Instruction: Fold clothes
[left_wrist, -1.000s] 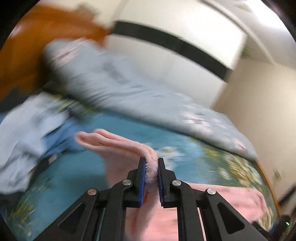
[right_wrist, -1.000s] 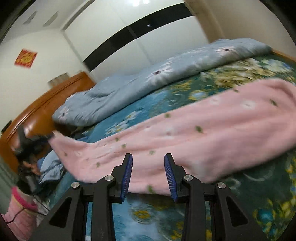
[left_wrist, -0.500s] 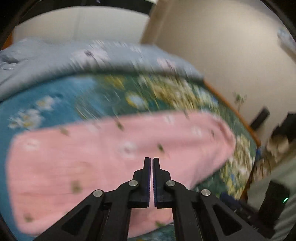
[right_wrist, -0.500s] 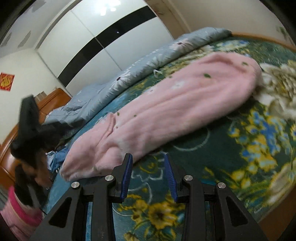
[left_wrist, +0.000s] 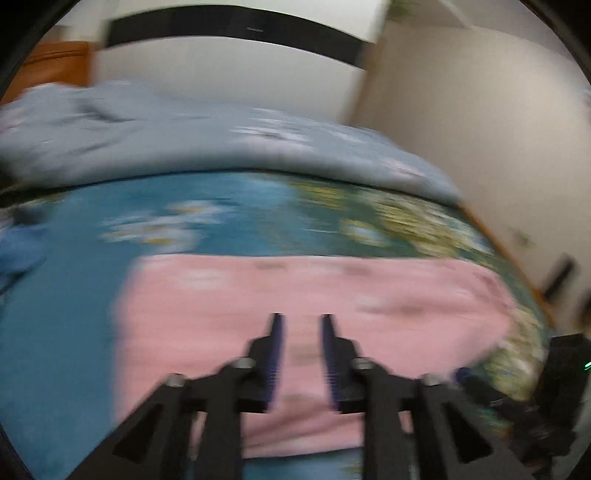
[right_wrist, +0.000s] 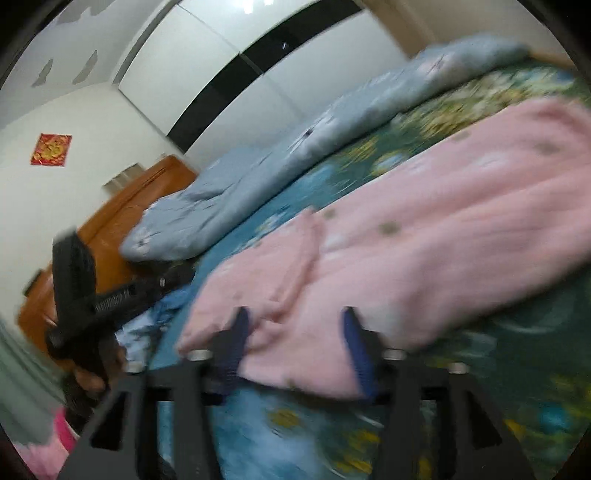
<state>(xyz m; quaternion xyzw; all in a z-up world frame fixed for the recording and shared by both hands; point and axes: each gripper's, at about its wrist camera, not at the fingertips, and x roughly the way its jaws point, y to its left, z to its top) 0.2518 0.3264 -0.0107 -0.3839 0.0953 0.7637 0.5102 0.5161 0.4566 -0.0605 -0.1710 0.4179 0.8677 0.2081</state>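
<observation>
A fluffy pink garment (left_wrist: 303, 295) with small dark spots lies spread flat on the floral bedspread (left_wrist: 74, 314). In the left wrist view, blurred by motion, my left gripper (left_wrist: 300, 325) hovers over the garment's near edge, open with nothing between its fingers. In the right wrist view the same pink garment (right_wrist: 424, 236) stretches from near left to far right, with a folded flap at its left end. My right gripper (right_wrist: 293, 317) is open wide above the garment's near left corner. The left gripper (right_wrist: 77, 288) shows at the far left, held by a hand.
A light blue quilt (left_wrist: 184, 136) lies bunched along the bed's far side. Blue clothes (right_wrist: 155, 314) sit by the wooden headboard (right_wrist: 122, 218). The bed's right edge (left_wrist: 509, 254) meets a beige wall. A dark device with a green light (left_wrist: 569, 365) stands at the right.
My left gripper let go of the pink cloth, swung over the flat garment, went from shut to open. The right gripper stayed open and moved toward the garment's left corner.
</observation>
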